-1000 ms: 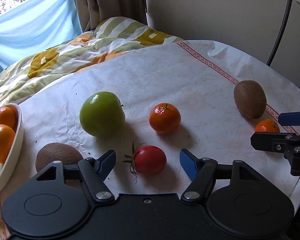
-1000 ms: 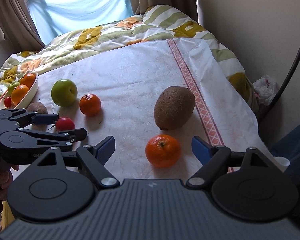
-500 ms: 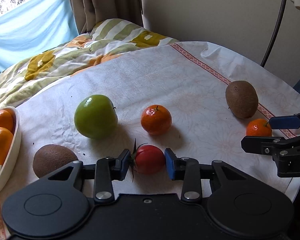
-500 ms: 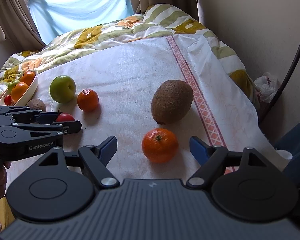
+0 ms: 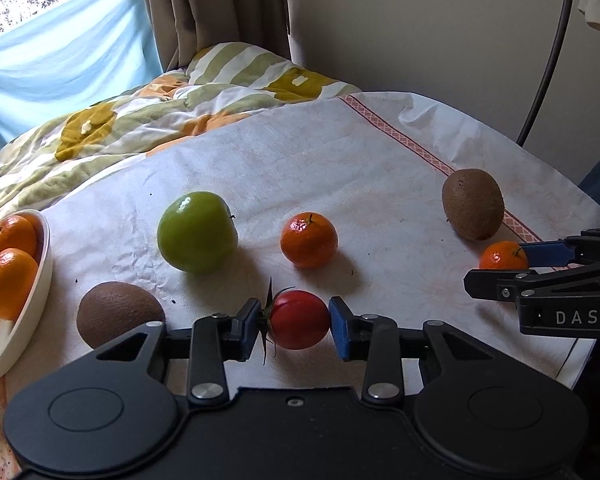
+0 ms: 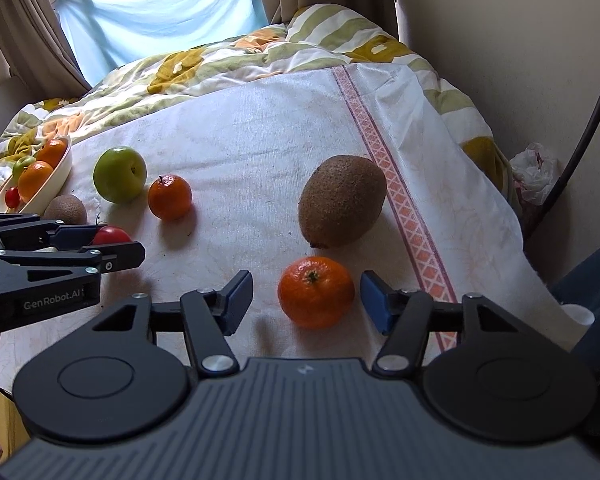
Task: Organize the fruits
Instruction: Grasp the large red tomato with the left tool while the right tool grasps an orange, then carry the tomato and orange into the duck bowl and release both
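My left gripper (image 5: 294, 326) is shut on a red tomato (image 5: 299, 319) that rests on the white cloth; it also shows in the right wrist view (image 6: 110, 235). My right gripper (image 6: 306, 300) is open, its blue pads on either side of a small mandarin (image 6: 316, 291), not touching it. A large kiwi (image 6: 342, 200) lies just behind that mandarin. A green apple (image 5: 197, 237), a second mandarin (image 5: 309, 239) and a second kiwi (image 5: 118, 313) lie on the cloth. A white bowl (image 5: 24, 320) at the left holds oranges.
The white cloth (image 6: 260, 152) with a pink patterned stripe covers the table. A flowered duvet (image 5: 160, 120) lies behind it. The table's right edge drops off near a plastic bag (image 6: 536, 176) and a dark curved pole (image 6: 580, 136) by the wall.
My left gripper has closed from wide open onto the tomato. My right gripper has moved forward around the mandarin and its jaws have narrowed a little.
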{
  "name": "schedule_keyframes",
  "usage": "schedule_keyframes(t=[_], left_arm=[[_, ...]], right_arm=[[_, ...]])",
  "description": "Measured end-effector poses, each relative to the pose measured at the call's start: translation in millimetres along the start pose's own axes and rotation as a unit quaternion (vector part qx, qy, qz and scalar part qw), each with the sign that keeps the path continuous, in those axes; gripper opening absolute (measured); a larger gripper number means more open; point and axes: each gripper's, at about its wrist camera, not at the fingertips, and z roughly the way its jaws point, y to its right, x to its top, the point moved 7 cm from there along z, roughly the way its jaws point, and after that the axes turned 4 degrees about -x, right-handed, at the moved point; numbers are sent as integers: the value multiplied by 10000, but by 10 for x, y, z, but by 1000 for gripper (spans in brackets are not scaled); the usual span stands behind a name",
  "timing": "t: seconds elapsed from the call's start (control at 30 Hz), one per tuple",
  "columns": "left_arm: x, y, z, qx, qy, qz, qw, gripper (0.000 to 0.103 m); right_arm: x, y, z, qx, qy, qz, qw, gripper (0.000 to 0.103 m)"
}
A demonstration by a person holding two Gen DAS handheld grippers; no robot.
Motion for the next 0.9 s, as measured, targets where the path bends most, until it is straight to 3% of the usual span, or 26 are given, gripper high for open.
schedule_keyframes(t=[0.07, 0.27, 0.63, 0.9], left_arm=[[2, 2, -34, 16, 13, -37, 10000, 41], [-13, -6, -122, 36, 45, -97, 9999, 41], [52, -39, -361, 121, 224, -223, 9994, 41], [167, -184, -760, 324, 520, -477, 9970, 41]], right_arm=[[-2, -4, 5, -19, -18, -20, 10000, 73], [8, 1, 22, -29, -36, -193, 9998, 55], [121, -112, -194, 186, 111, -221, 9995, 55], [391, -363, -496, 370, 310, -450, 9978, 55]])
